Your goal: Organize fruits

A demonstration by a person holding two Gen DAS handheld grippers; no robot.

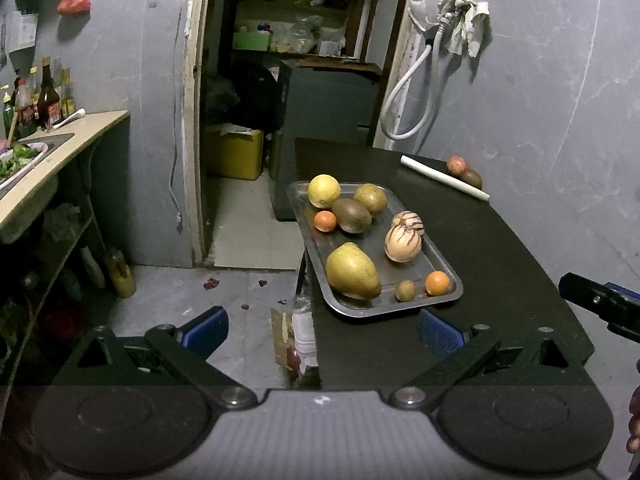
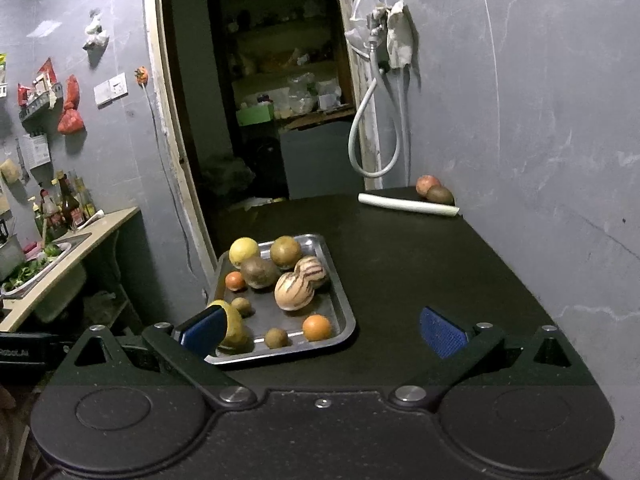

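The left tool (image 1: 322,330) is wide open and holds nothing, hanging low over the near edge of the black worktop (image 1: 500,248). The right tool (image 2: 322,330) is wide open too, with nothing in it. Its left blue pad hides part of a big yellow fruit (image 2: 234,322). The metal tray (image 2: 344,308) holds about 9 fruits. Bottle labels by the sink are too blurry to read.
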